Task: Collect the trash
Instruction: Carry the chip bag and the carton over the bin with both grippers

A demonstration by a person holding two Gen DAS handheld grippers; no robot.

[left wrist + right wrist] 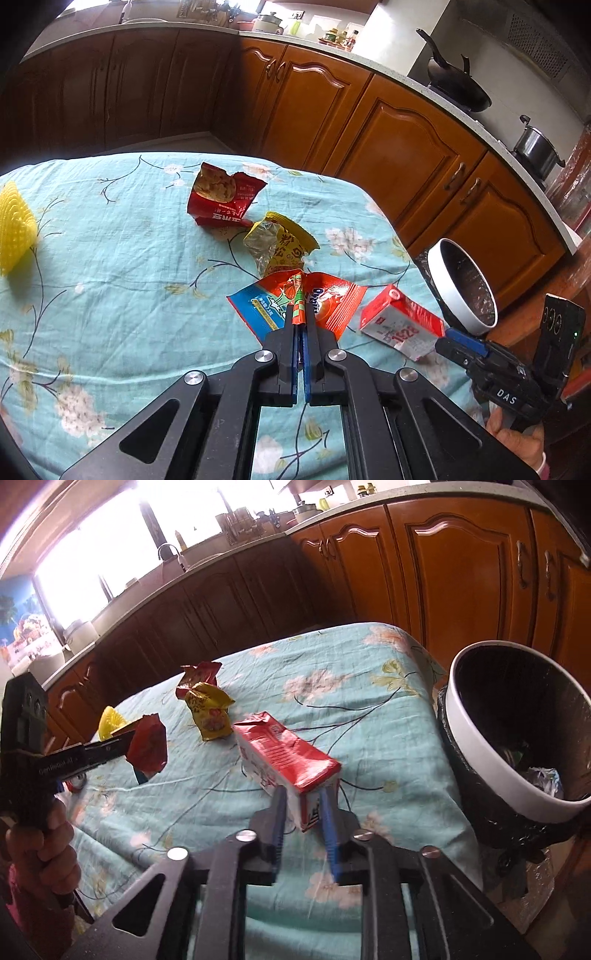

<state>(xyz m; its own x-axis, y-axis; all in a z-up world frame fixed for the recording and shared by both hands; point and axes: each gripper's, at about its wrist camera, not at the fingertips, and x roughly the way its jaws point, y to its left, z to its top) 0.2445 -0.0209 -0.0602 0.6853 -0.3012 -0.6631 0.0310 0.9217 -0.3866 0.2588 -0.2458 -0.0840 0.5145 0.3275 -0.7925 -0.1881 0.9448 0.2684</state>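
Closest to the lens, left claw [300, 312], black with blue pads, pressed together on a fold of a red-and-blue snack wrapper [332, 302], the foil fanning out to either side of the fingertips; impossible to tell whether the wrapper hangs clear of the cloth. Seen from the right wrist, a hand [40, 853] wrapped around that claw's grip at the left edge of the view.

Beneath it all, bench [110, 258] under a pale turquoise cloth printed with blossoms and dark stems, wooden kitchen cabinets [402, 147] behind. Just beside the bench's right edge, round trash bin [465, 716] with a white rim and black liner, crumpled scraps in its bottom.

Lying on its side on the cloth near that edge, dented red-and-white carton [288, 753], its near end between the fingers of the right claw [303, 795], spread apart, one blue pad to each side; not clear whether either pad touches the card.

Farther back on the cloth, torn red biscuit wrapper [221, 199], touching a crumpled yellow wrapper [284, 243] just in front of it. Well apart at the far left, small yellow foam net [14, 225]
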